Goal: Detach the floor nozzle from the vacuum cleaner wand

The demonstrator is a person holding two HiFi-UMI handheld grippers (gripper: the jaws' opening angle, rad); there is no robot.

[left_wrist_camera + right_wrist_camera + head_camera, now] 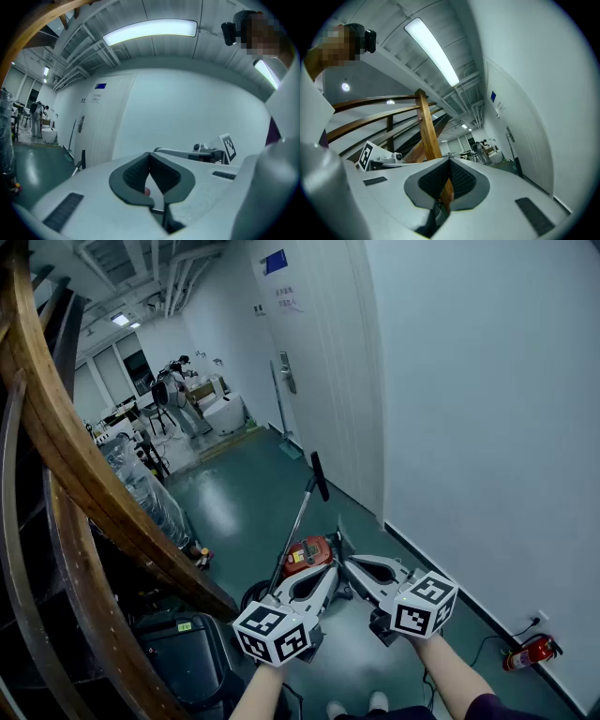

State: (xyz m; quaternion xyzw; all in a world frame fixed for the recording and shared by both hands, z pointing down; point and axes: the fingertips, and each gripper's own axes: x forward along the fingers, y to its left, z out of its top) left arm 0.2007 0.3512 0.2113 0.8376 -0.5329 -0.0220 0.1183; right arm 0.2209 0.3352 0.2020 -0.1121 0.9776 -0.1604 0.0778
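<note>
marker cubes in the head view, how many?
2. One cube sits on the left gripper, low and left of centre. The other cube sits on the right gripper, just to its right. No others show.

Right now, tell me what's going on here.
A person holds the left gripper and right gripper out in front, both shut and empty, above a red canister vacuum cleaner whose thin silver wand leans up from the green floor. Neither touches the vacuum yet, and its floor nozzle is not in view.
</note>
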